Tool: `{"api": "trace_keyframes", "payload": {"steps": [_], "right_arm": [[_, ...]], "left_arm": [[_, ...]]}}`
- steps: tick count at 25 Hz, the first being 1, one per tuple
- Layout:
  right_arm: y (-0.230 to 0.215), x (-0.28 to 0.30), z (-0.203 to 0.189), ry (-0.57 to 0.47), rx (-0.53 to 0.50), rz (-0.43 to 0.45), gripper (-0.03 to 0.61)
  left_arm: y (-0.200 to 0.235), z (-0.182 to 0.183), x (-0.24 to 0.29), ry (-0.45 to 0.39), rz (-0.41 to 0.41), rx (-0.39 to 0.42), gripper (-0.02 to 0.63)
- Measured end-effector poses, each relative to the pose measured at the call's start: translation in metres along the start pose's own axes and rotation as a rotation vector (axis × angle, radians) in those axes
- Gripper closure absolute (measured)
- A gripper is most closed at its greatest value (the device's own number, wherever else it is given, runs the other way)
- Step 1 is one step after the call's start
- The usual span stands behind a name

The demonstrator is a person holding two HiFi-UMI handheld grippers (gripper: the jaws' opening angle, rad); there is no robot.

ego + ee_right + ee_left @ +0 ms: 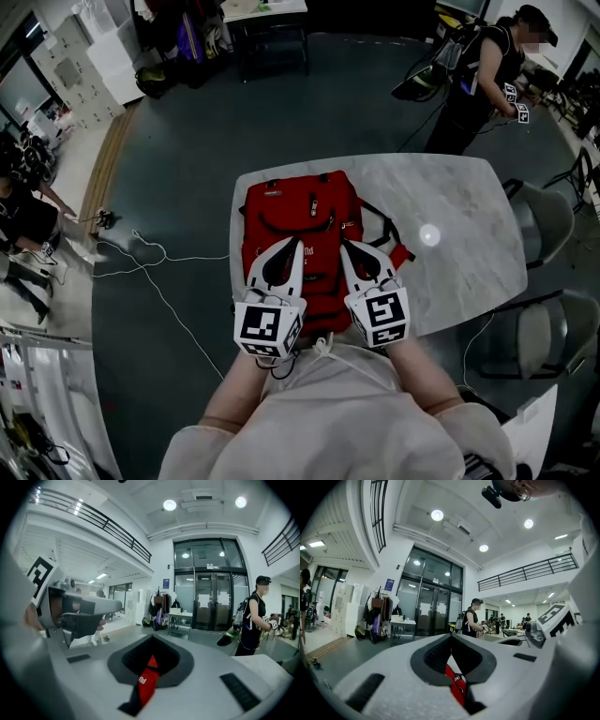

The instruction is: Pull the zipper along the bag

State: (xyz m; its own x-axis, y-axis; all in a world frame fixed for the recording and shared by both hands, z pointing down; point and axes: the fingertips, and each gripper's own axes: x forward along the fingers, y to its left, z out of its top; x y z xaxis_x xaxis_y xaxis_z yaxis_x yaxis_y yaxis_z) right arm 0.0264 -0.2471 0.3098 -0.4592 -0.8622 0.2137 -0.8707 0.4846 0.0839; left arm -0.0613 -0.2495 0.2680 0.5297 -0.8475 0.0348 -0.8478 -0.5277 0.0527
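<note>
The task looks barely begun, if at all. The bag (300, 211) lies flat on the tabletop (450, 216), directly under and ahead of both grippers, with its straps trailing off to the right gripper's outer side. In the head view the left gripper (296, 246) and right gripper (344, 247) hover side by side over the bag's near half, tips pointing away from the person. Each gripper view shows its jaws brought together at the tips with nothing pinched between them. The red seen through the left gripper's (451, 637) gap, and likewise the right gripper's (152, 638), is only the bag's surface lying below. So both grippers are clenched and empty, and neither touches the bag as far as the views show. A curved zipper (295, 225) runs across the front pocket just beyond the tips. Its pull is too small to pick out, and whether it is closed or partly drawn cannot be told. By this reading everything remains to be done: opening a gripper, finding and clamping the pull, steadying the bag with the other gripper, and drawing the pull along.
</note>
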Motion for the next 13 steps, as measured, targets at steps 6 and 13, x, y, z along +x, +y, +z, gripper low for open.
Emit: {"api": "trace_keyframes", "payload": {"steps": [6, 13], "right_arm": [[0.0, 0.0, 0.0, 0.004, -0.012, -0.009, 0.552], [-0.014, 0.005, -0.003, -0.006, 0.001, -0.013, 0.552]], "left_arm": [[-0.002, -0.006, 0.003, 0.013, -0.008, -0.012, 0.595], [-0.006, -0.011, 0.016, 0.017, -0.012, -0.003, 0.595]]}}
